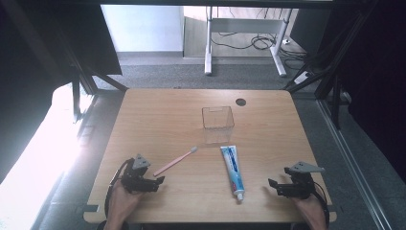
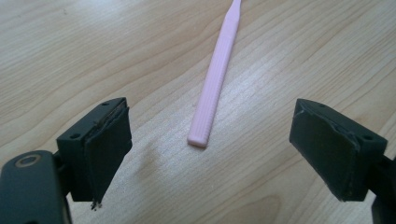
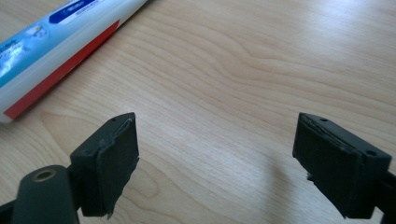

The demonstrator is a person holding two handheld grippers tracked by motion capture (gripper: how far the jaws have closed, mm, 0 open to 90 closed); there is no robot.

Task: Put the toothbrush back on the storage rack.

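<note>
The toothbrush, pink, lies flat on the bench at a slant, its handle end nearest the left tongs and its bristled head pointing up toward the middle. In the left gripper view that handle end sits on the wood between and just ahead of the two jaws, which stand wide apart and touch nothing. The toothpaste lies near the toothbrush to its right, cap end toward the person, and the right tongs hover beside that cap, jaws likewise spread with only bare wood between them; the tube crosses the upper left corner of the right gripper view. This looks like the approach before a first pick: nothing is held yet. The next move probably calls for the left tongs to ease forward and down until the thin handle is squarely between the pads, then close on it. Beyond both things stands a clear box, upright, open-topped and, as far as can be seen, with nothing inside.
</note>
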